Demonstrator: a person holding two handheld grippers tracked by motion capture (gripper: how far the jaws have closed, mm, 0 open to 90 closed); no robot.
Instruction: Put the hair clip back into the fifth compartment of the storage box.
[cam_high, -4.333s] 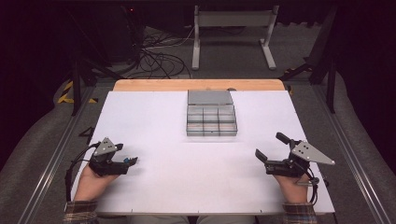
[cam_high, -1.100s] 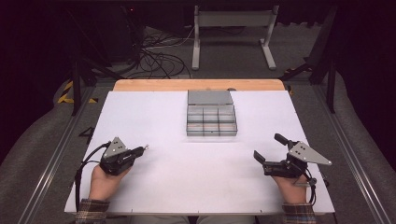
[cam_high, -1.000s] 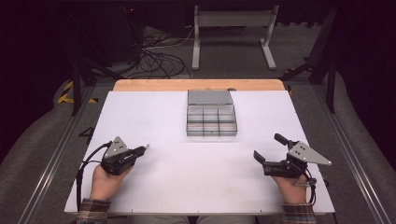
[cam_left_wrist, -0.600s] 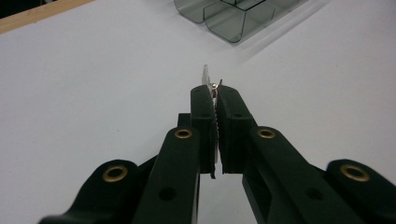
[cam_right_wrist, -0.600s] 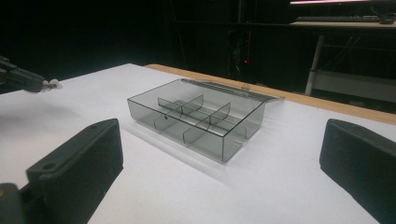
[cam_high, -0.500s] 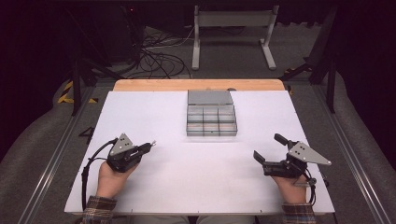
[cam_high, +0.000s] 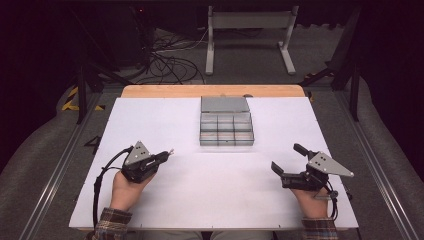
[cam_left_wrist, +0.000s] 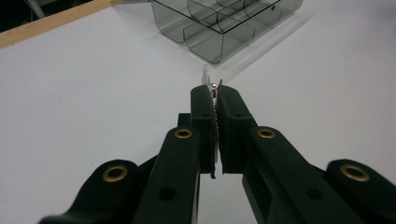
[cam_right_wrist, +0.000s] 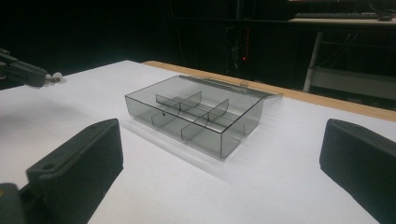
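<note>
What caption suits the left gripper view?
Left gripper shut on a small metal part, pointing toward the clear compartment box.

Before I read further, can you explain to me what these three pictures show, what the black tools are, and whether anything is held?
A person sits at a white table and holds one black two-jaw gripper in each hand. The high view looks down from above. The other two pictures come from cameras riding on the grippers.

On the table stands a clear grey plastic box with compartments, its lid open behind it; I cannot tell whether anything is inside.

The left gripper has its jaws closed on a small thin metallic part, which sticks out at the tips; it is too small to identify. The right gripper rests on the table with its jaws wide apart, holding nothing.
</note>
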